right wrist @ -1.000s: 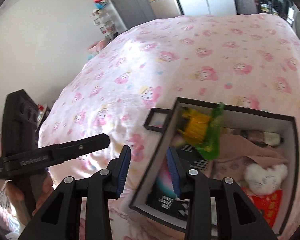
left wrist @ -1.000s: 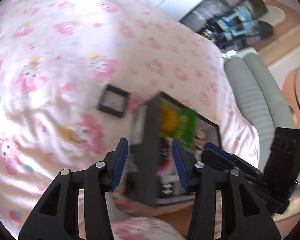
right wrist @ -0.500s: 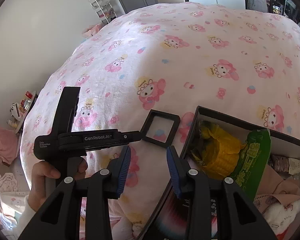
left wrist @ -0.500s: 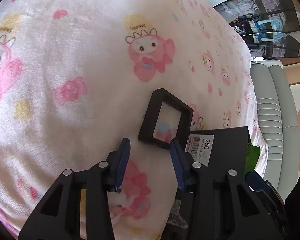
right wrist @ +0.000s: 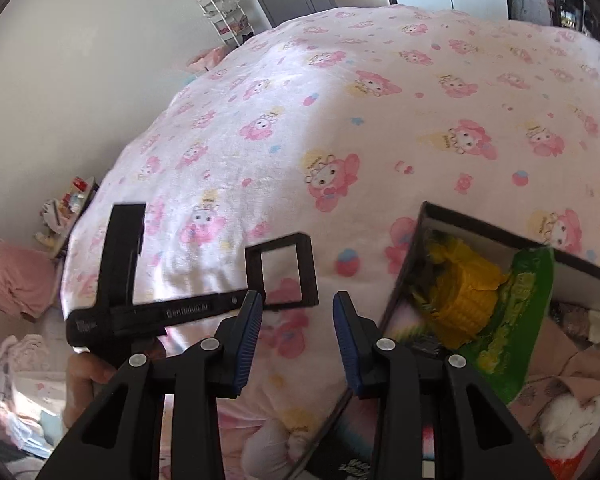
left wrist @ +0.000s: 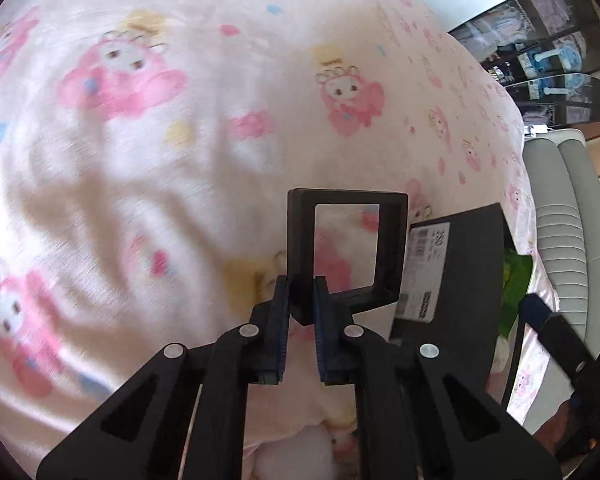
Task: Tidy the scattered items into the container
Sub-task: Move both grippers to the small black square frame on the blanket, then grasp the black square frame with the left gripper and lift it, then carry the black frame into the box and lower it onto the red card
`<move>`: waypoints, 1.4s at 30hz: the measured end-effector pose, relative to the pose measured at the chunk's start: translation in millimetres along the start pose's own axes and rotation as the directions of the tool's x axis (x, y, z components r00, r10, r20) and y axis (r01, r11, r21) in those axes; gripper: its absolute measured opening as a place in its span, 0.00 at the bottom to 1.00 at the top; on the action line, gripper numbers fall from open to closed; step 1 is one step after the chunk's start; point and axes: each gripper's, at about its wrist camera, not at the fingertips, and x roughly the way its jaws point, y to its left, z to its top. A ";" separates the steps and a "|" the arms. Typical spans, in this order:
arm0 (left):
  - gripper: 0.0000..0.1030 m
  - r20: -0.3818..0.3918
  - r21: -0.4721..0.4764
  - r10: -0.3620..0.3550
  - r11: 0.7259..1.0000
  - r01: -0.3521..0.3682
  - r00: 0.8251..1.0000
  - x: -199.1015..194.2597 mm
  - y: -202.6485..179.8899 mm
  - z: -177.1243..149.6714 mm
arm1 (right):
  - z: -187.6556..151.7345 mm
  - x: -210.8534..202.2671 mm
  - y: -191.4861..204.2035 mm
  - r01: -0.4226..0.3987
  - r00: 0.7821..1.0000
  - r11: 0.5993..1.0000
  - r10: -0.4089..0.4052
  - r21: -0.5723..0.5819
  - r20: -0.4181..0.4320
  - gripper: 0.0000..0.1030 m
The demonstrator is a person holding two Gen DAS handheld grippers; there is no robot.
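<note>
A small black square frame (left wrist: pixel 388 248) with a clear middle stands tilted up on the pink patterned bedspread (left wrist: pixel 180 140). My left gripper (left wrist: pixel 302 300) is closing its jaws on the frame's near lower corner, and the blue pads press it from both sides. In the right wrist view the same frame (right wrist: pixel 306 272) is at the tip of the left gripper (right wrist: pixel 244 300), held by a person's hand (right wrist: pixel 88 376). My right gripper (right wrist: pixel 298 312) stands open and empty above the bedspread. The black box (right wrist: pixel 408 264) to its right holds a yellow toy (right wrist: pixel 464 292), a green packet (right wrist: pixel 516 320) and other items.
The box's side wall with a white barcode label (left wrist: pixel 428 236) stands just right of the frame. A grey padded chair (left wrist: pixel 564 216) lies beyond the bed edge. A pink cushion (right wrist: pixel 16 284) and a white shelf rack (right wrist: pixel 224 16) are at the left by the wall.
My left gripper came down to the frame and shut on its corner, and the frame now tilts up off the bedspread. The right gripper shifted left, away from the box.
</note>
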 end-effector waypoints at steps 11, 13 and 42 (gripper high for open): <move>0.11 0.074 -0.136 0.034 0.990 -0.024 0.997 -30.8 62.0 -28.2 | -2.6 74.3 41.3 -0.176 0.950 0.982 0.150 -0.072 -0.273 0.32; 0.15 0.070 -0.132 0.020 0.991 -0.010 0.997 -26.0 63.2 -24.9 | -1.2 92.3 41.3 -0.134 0.942 0.986 0.094 -0.103 -0.323 0.32; 0.25 0.070 0.030 -0.239 0.971 0.237 0.969 -78.2 -34.5 -38.2 | -5.1 3.0 46.1 -0.152 0.983 0.985 0.143 -0.079 -0.113 0.32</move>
